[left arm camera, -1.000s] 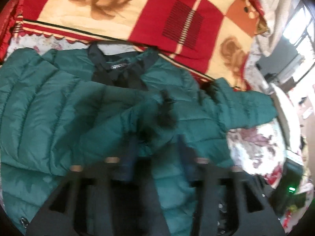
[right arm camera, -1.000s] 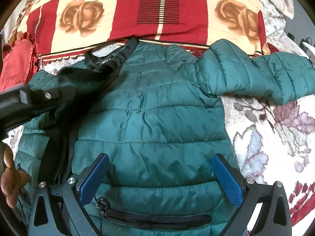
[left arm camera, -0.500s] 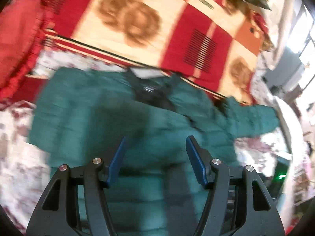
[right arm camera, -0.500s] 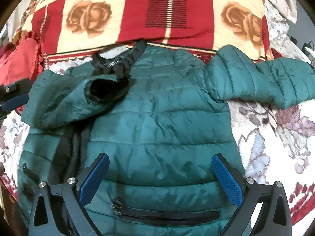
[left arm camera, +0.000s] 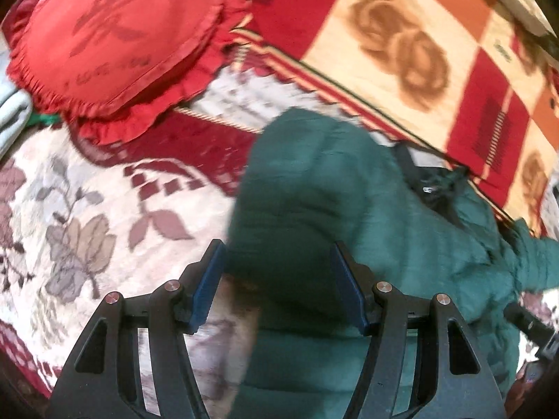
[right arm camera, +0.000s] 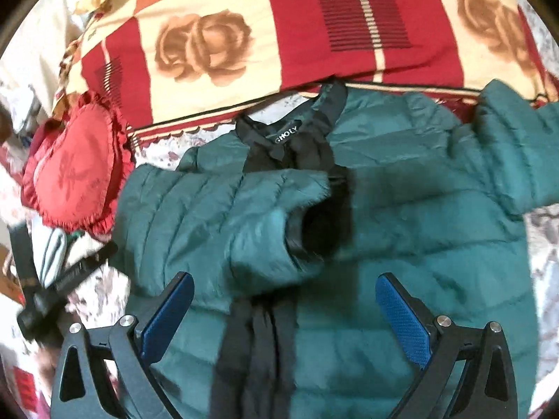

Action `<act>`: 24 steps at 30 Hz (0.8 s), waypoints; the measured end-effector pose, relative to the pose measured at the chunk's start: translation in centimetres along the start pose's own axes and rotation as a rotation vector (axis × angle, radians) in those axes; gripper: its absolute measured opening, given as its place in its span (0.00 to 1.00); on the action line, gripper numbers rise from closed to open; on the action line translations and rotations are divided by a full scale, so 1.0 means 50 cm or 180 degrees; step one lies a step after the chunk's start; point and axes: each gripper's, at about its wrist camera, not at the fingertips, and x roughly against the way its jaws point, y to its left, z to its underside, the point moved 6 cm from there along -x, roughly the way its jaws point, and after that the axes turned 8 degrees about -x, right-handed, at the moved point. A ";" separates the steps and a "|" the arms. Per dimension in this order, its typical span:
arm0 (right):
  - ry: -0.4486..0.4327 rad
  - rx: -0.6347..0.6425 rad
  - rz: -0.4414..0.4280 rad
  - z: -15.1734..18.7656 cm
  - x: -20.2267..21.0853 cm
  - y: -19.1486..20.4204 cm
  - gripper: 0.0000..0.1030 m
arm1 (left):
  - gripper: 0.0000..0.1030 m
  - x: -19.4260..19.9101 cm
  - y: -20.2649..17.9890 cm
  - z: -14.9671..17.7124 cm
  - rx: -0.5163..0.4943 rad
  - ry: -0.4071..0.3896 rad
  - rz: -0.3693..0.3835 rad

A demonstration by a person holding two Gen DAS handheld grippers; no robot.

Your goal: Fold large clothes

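A green quilted puffer jacket [right arm camera: 401, 230] is spread front-up on a floral bedspread [left arm camera: 87, 216], its black collar [right arm camera: 297, 132] beside a red-and-cream rose blanket [right arm camera: 279, 28]. One sleeve [right arm camera: 223, 216] is folded across the chest; the other [right arm camera: 517, 146] is stretched outward. The left claw [left arm camera: 276, 282] is held apart, nothing gripped, above the jacket's edge. The right claw [right arm camera: 284, 317] is spread wide and empty above the hem. A red frilled cushion [left arm camera: 104, 42] is seen nearby.

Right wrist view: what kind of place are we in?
Most likely a bedroom, on a bed. A green puffer jacket lies spread on a floral bedspread, with a red-and-cream rose-print blanket behind it and a red frilled cushion beside it.
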 end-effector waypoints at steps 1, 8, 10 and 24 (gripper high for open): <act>0.0031 -0.0051 -0.0028 -0.007 -0.015 0.004 1.00 | 0.60 -0.006 0.005 0.001 0.0023 0.0014 -0.0018; 0.0273 -0.0201 -0.0033 -0.012 -0.086 0.007 0.48 | 0.60 -0.022 0.033 0.015 0.0103 0.0073 -0.0043; 0.0229 -0.0132 -0.0028 -0.012 -0.085 0.009 0.33 | 0.60 -0.021 0.039 0.015 0.0152 0.0086 -0.0030; -0.0806 0.0372 0.0455 -0.132 0.098 -0.023 0.17 | 0.60 0.011 0.033 -0.018 0.0304 -0.0072 -0.0013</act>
